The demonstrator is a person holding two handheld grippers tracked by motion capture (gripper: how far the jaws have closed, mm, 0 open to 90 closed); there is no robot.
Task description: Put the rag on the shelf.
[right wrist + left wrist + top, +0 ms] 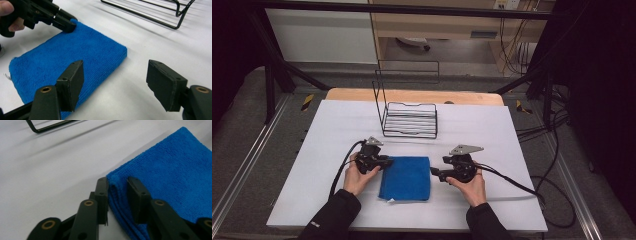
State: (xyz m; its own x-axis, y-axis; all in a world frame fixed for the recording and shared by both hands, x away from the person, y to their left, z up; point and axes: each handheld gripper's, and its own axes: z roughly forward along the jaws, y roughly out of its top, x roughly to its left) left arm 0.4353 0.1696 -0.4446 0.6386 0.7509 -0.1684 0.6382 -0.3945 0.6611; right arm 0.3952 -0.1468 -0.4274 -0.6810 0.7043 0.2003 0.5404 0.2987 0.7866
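Observation:
A folded blue cloth (406, 177) lies flat on the white table top (492, 125), near the front between my two grippers. My left gripper (388, 162) is at the cloth's far left corner. In the left gripper view the jaws (117, 182) are closed on the layered edge of the cloth (170, 170), which bunches between them. The right gripper view also shows that gripper (68, 26) pinching the cloth (70, 52) at its corner. My right gripper (433, 172) rests just off the cloth's right edge. Its jaws (115, 72) are spread wide with only bare table between them.
A black wire rack (409, 120) with a tall wire back stands behind the cloth at the table's middle; its base rails (150, 12) run close ahead of the right gripper. Cables trail from both grippers across the table. A wooden board edge lies beyond the white sheet.

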